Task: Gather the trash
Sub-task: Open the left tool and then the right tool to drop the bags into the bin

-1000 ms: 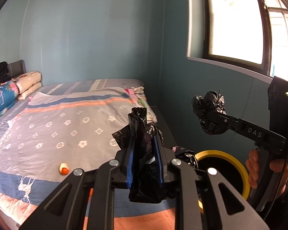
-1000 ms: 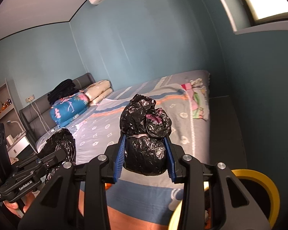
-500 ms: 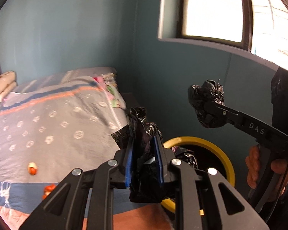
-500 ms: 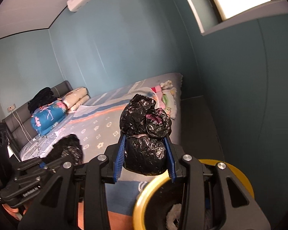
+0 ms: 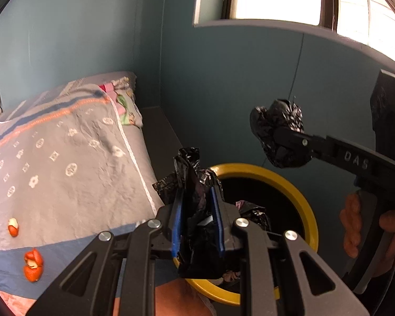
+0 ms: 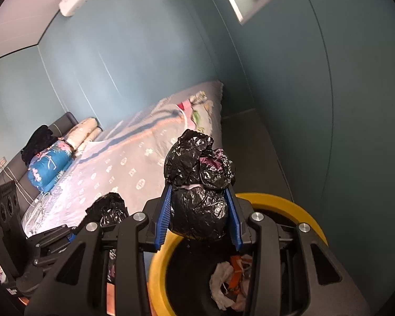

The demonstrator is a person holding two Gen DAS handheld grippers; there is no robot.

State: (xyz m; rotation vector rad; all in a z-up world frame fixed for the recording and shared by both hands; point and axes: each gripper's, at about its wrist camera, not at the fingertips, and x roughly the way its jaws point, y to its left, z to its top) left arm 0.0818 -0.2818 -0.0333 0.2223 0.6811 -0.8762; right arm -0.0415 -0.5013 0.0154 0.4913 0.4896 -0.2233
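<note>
Two claws, each carrying one black bundle; one yellow-rimmed bin [image 5: 306, 210] on the floor beside the bed [image 5: 65, 163]; two bits of orange peel [image 5: 33, 264] on the bedspread near its foot, one small and pale-centred, one larger and curled.

The left claw [image 5: 196, 221] is pinched narrowly on a flat black plastic bag [image 5: 194, 184], crumpled and glossy, its twisted top sticking up above the blue pads [image 5: 177, 221] and its lower part hanging below them; the bag sits squarely between the fingers, over the near-left part of the bin's rim. The right claw [image 6: 198, 216] grips a rounder black bag [image 6: 198, 184], knotted into a ball with a puckered upper lobe and a scrap of pink showing at the tie; its blue pads press on both sides of the lower bulge, jaws held moderately apart by the bundle's bulk; the ball hangs just above the bin's far rim [image 6: 289, 202] in the right wrist view.

From the left wrist view the right claw's bundle [image 5: 279, 134] shows at upper right, above the bin's far edge, with a hand [image 5: 355, 221] on the handle below it. Inside the bin lie crumpled black plastic, white paper and something orange [image 6: 234, 276]; the exact pieces cannot be told apart.
</note>
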